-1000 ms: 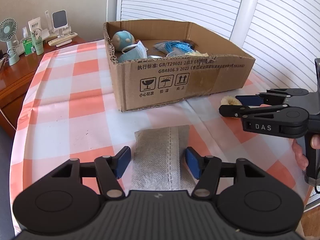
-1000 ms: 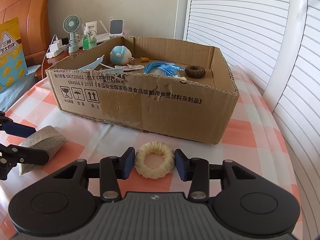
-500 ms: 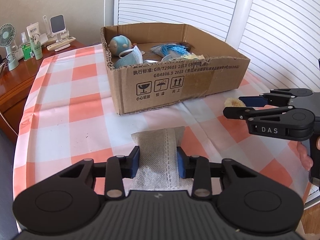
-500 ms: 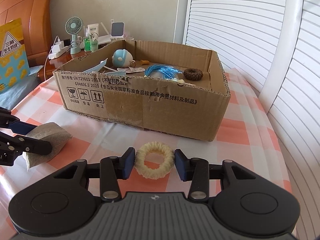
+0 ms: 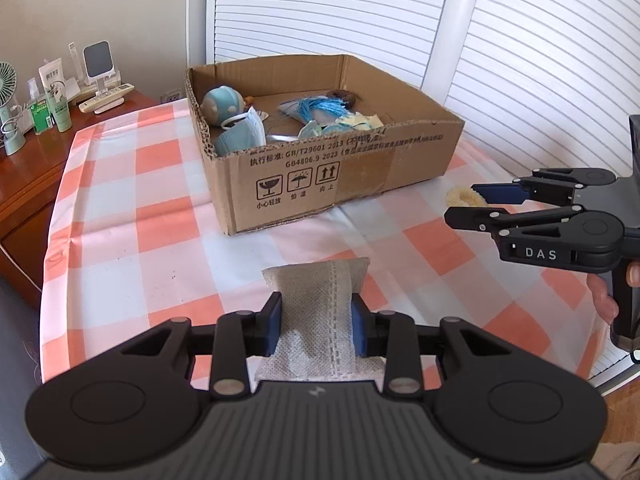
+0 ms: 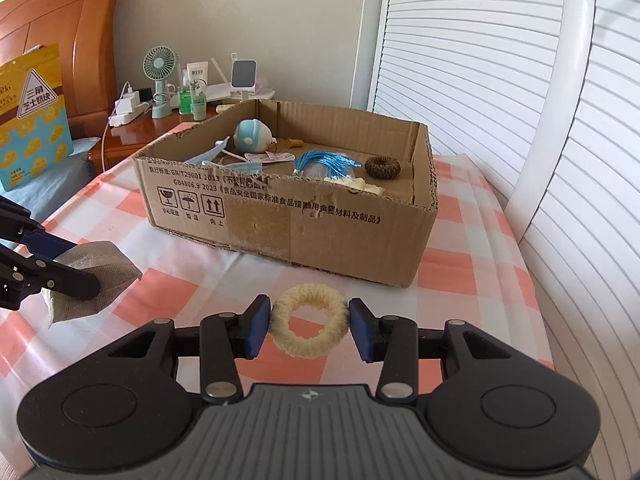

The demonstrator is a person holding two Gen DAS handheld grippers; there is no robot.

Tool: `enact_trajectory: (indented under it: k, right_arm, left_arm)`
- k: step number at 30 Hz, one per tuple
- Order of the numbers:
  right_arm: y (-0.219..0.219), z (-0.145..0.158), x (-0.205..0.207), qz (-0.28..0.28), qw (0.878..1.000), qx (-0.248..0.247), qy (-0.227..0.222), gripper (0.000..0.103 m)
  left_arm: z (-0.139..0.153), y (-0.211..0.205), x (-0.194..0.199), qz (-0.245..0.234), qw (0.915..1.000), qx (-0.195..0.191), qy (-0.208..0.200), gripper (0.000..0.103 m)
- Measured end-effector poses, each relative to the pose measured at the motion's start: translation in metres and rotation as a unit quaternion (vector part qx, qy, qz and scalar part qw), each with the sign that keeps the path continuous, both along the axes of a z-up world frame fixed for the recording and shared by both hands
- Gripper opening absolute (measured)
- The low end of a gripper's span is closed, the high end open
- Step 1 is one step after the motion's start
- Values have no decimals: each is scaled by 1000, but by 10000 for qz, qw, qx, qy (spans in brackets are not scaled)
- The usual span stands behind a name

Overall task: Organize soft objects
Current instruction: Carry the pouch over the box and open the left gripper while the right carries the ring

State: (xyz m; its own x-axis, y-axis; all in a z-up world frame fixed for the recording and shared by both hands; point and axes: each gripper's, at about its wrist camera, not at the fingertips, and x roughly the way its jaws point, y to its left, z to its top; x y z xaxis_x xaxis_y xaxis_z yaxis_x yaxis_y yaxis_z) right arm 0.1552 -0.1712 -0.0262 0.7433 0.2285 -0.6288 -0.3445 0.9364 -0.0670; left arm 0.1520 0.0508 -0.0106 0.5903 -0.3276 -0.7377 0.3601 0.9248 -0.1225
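Though near end hidden, left gripper (image 5: 316,330) closing on pouch (image 5: 320,304); right gripper (image 6: 307,326) clamps scrunchie (image 6: 308,326).

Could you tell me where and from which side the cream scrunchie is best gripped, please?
Across its outer rim, the way the right gripper has it: pads on opposite sides of the cream scrunchie, approached from the near side, angled down. The soft ring should squash rather than slip.

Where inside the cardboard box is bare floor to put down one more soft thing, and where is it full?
In the cardboard box, bare floor shows along the far wall, between the blue plush toy and the brown hair ring. The near side is crowded: face masks, the blue tassel and cream-coloured pieces.
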Motion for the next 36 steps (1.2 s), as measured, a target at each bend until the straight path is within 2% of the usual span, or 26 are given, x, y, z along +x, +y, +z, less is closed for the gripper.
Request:
enact_trajectory:
  k: [5,9,18,22,26,28,29,30,32,34,36]
  right_arm:
    - [-3,14,-9,193,9997,-86,-101,48]
    - [-6,27,-14,334,9992,-57,-194,48]
    - [-6,46,-21,574,9977,12,-349,48]
    - [-8,51,-20,613,9973,17,-413,48]
    - [-9,53,-16,616,9970,-2,-461,48]
    - [-9,54,-15,610,9970,-14,-481,48]
    - [-10,54,-14,605,9970,-16,-485,48]
    - [-10,55,-12,598,9970,-18,-487,48]
    - [-10,55,-10,584,9970,-27,-497,48]
    - [-10,56,-9,569,9971,-23,-503,48]
    - [-10,56,-7,552,9972,-30,-506,48]
  left_arm:
    - [21,1,-2,-186,9998,-66,-23,32]
    - [46,-3,2,-331,9991,11,-280,31]
    - [89,-25,48,-447,9950,96,-891,31]
    - [93,-37,84,-370,9946,108,-960,32]
    - [88,-47,119,-214,9944,275,-1001,32]
    - [83,-48,133,-143,9949,245,-969,35]
    - [79,-48,138,-97,9951,206,-957,47]
    - [76,-48,142,-51,9953,180,-953,71]
    - [71,-47,142,107,9940,187,-1073,97]
    - [70,-41,134,341,9902,132,-1348,98]
    - [71,-35,126,347,9912,2,-1274,100]
